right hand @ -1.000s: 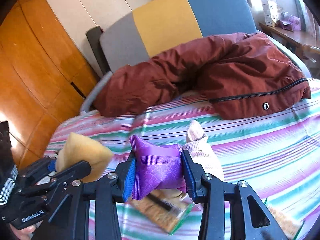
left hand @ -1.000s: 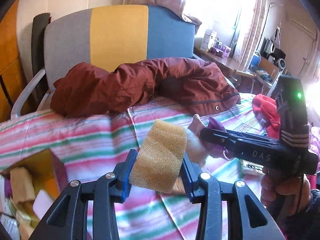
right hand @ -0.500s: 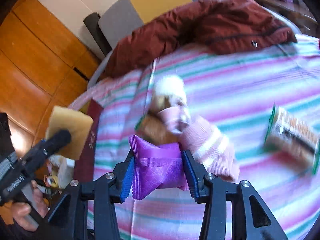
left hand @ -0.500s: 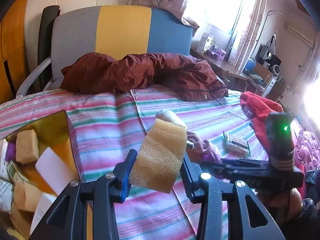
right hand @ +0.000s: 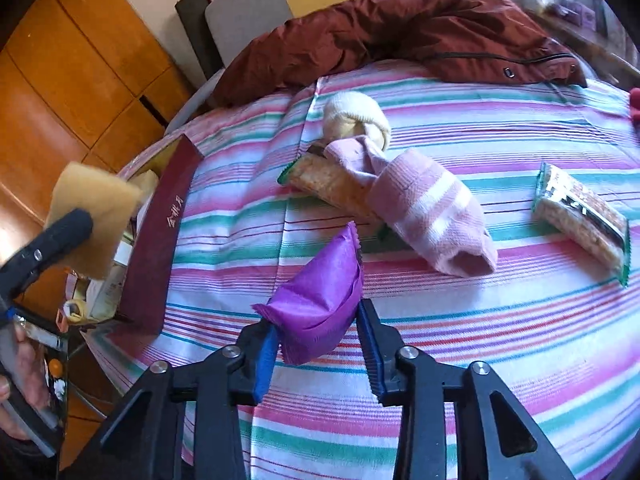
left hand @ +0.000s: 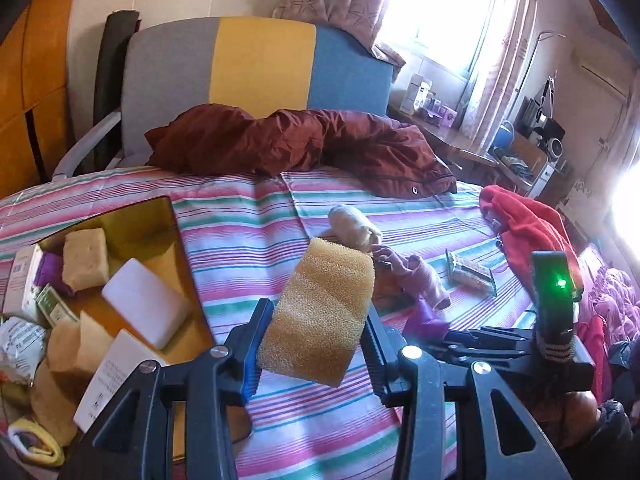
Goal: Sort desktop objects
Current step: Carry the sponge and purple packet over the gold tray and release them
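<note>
My left gripper (left hand: 316, 332) is shut on a yellow sponge (left hand: 328, 292), held above the striped bed beside an open box (left hand: 173, 216). The box holds several sponges, white blocks and packets. My right gripper (right hand: 316, 328) grips a purple packet (right hand: 320, 292); its jaws are closing tighter and the packet stands tilted between the pads. In the right wrist view the sponge (right hand: 94, 216) hangs over the box's maroon wall (right hand: 160, 236) at the left. A pink sock (right hand: 428, 208), a cream sock (right hand: 356, 116) and two snack bars (right hand: 580, 216) (right hand: 332, 182) lie on the bed.
A maroon jacket (left hand: 304, 144) lies across the head of the bed before a grey, yellow and blue headboard (left hand: 260, 64). A red cloth (left hand: 528, 220) is heaped at the right. A wooden wardrobe (right hand: 72, 80) stands left, with a cluttered desk (left hand: 516, 156) under the window.
Both grippers have drawn back and leftward over the bed; the box has come well into the left view. The purple packet has been squeezed narrower and now stands twisted in the right jaws.
</note>
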`<state>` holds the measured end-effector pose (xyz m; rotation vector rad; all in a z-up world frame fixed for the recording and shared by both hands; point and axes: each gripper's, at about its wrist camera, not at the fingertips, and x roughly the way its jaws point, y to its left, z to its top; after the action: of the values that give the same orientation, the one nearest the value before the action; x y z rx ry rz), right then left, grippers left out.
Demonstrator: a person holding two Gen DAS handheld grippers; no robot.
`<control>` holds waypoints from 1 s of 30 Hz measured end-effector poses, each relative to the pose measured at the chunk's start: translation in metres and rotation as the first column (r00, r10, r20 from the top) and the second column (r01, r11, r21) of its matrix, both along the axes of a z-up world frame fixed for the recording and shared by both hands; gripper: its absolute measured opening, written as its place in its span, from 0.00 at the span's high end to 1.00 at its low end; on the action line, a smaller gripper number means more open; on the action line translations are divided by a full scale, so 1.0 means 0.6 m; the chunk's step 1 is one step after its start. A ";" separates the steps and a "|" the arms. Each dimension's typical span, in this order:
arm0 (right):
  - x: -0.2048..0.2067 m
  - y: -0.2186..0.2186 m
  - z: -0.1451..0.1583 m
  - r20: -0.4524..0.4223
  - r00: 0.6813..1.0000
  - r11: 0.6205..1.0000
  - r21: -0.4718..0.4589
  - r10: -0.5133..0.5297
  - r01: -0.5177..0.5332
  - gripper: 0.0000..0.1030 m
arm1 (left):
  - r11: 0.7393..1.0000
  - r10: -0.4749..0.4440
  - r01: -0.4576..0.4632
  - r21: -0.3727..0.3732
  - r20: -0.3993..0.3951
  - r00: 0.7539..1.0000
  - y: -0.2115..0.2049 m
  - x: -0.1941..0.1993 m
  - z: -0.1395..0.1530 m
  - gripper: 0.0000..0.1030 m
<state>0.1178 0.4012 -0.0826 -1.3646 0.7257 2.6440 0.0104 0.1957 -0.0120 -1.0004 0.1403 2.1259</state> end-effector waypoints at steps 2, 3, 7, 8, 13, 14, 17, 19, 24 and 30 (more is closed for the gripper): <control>0.002 -0.006 0.006 -0.009 1.000 1.000 0.003 0.000 0.000 0.72 | 1.000 0.011 -0.011 0.008 0.006 1.000 -0.011 0.001 0.000 0.58; 0.005 -0.009 0.010 -0.014 1.000 1.000 0.008 -0.002 0.002 0.72 | 1.000 0.016 -0.016 0.008 0.004 1.000 -0.015 0.001 0.000 0.58; 0.007 -0.019 0.020 -0.032 0.999 1.000 0.007 -0.004 0.004 0.73 | 0.999 0.038 -0.038 0.010 0.002 0.999 -0.033 -0.001 -0.001 0.58; 0.008 -0.022 0.025 -0.038 0.999 1.000 0.009 -0.005 0.005 0.73 | 0.999 0.047 -0.047 0.012 -0.003 0.999 -0.039 -0.002 0.001 0.58; -0.010 -0.050 0.066 -0.106 0.993 0.999 -0.008 0.050 -0.051 0.73 | 0.993 0.116 -0.115 0.026 -0.044 0.992 -0.074 -0.012 0.019 0.58; -0.010 -0.050 0.066 -0.106 0.993 0.999 -0.008 0.050 -0.051 0.73 | 0.990 0.138 -0.136 0.027 -0.059 0.989 -0.084 -0.015 0.025 0.58; -0.040 -0.086 0.094 -0.149 0.982 0.992 -0.009 0.120 -0.122 0.73 | 0.979 0.202 -0.201 0.020 -0.089 0.975 -0.113 -0.029 0.037 0.58; -0.062 -0.112 0.109 -0.169 0.972 0.986 -0.004 0.162 -0.165 0.73 | 0.968 0.250 -0.250 0.012 -0.110 0.962 -0.135 -0.041 0.042 0.58; -0.115 -0.181 0.132 -0.195 0.943 0.962 0.011 0.269 -0.272 0.73 | 0.938 0.342 -0.346 -0.008 -0.140 0.929 -0.179 -0.065 0.046 0.58; -0.178 -0.252 0.143 -0.199 0.912 0.933 0.039 0.358 -0.358 0.73 | 0.906 0.415 -0.423 -0.024 -0.150 0.897 -0.227 -0.089 0.041 0.58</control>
<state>0.0111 0.2498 0.0032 -1.3537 0.5314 3.1046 -0.0431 0.0595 0.0124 -0.9772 0.0551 2.6032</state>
